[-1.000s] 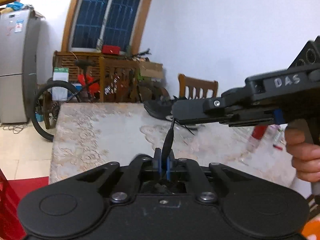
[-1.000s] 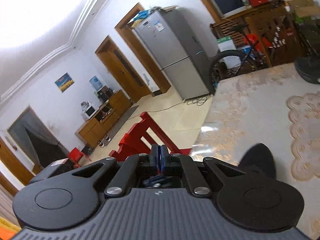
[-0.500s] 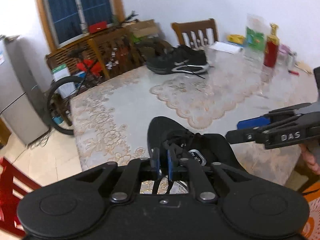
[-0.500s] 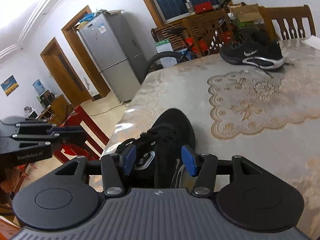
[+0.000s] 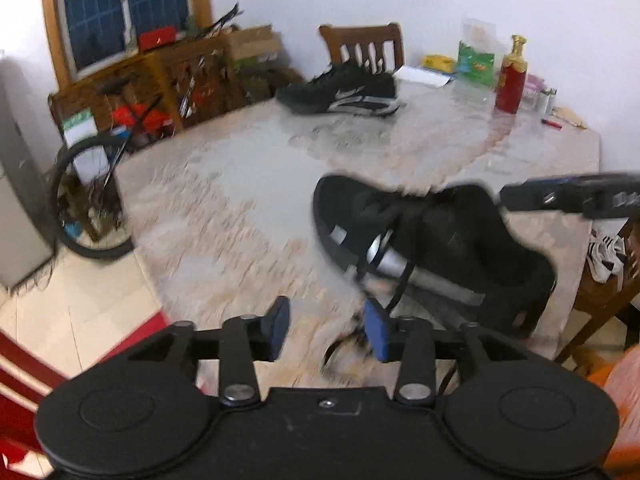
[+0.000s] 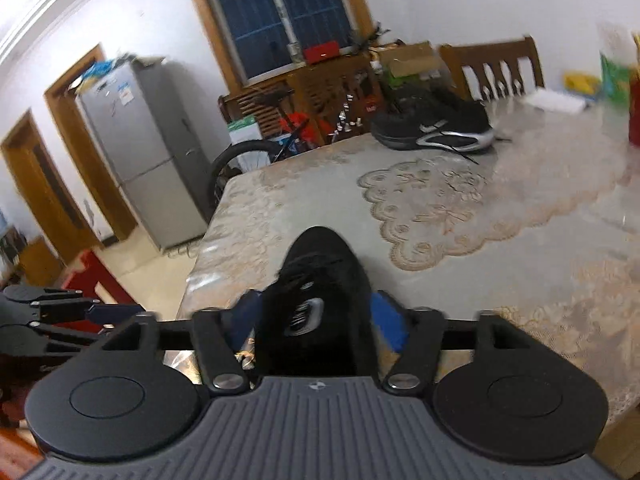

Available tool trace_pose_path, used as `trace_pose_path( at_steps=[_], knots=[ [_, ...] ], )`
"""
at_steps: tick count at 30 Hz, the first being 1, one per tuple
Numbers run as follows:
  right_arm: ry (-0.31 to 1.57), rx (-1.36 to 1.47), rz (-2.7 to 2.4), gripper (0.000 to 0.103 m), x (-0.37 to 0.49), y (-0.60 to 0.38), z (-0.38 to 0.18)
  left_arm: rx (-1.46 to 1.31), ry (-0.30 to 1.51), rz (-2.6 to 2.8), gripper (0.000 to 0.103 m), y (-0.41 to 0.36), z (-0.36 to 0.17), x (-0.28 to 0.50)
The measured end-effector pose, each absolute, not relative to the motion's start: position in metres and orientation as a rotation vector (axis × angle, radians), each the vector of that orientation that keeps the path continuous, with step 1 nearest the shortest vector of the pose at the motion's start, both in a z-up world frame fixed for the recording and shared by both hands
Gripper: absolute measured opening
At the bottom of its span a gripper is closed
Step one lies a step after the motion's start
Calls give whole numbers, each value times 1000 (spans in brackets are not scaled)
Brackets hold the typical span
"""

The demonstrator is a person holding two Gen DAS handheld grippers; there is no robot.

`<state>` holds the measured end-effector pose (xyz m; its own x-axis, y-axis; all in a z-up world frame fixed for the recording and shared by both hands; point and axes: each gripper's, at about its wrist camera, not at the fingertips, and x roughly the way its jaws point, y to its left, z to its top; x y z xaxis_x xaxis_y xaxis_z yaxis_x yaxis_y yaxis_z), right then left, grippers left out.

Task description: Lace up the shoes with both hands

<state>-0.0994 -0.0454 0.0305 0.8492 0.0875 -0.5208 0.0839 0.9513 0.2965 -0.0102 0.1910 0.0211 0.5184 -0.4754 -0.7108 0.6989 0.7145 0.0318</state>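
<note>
A black shoe (image 5: 432,240) with a silver side trim lies on the table near its front edge. Its black lace (image 5: 400,288) hangs loose down to the table by my left gripper's (image 5: 326,330) right blue pad. That gripper's jaws are opening, and the blurred lace end lies between them without being pressed. My right gripper (image 6: 316,320) is opening wide, with its blue pads on either side of the shoe (image 6: 320,276) and neither visibly pressing it. Each gripper shows in the other's view: the right gripper (image 5: 568,196) beyond the shoe, the left gripper (image 6: 60,312) at the table's left.
A second black shoe (image 5: 340,94) sits at the far side of the patterned table (image 5: 224,208) before a wooden chair (image 5: 362,46). A red bottle (image 5: 512,80) and packets stand at the back right. A bicycle wheel (image 5: 88,200) and fridge (image 6: 152,152) are off the table's left.
Both grippers went from shut to open. The left one let go of the lace end it held up. Both views tipped down and now look at the near shoe.
</note>
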Motion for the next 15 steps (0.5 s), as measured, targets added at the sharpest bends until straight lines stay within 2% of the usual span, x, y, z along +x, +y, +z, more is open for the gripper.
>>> trace_pose_path(
  at_steps=[1, 6, 8, 12, 13, 15],
  knots=[
    [579, 291, 13, 73, -98, -38, 31, 316, 751, -724, 52, 199, 18, -10],
    [698, 169, 215, 72, -89, 1, 31, 274, 786, -756, 59, 208, 5, -10],
    [733, 158, 323, 60, -83, 14, 25, 274, 800, -724, 60, 206, 0, -6],
    [816, 344, 349, 55, -62, 10, -8, 274, 845, -615, 63, 221, 1, -1],
    [801, 355, 336, 48, -61, 11, -11, 265, 850, -598, 66, 226, 1, -1],
    [793, 343, 299, 47, -61, 17, -12, 257, 865, -608, 66, 240, 3, 1]
  ],
)
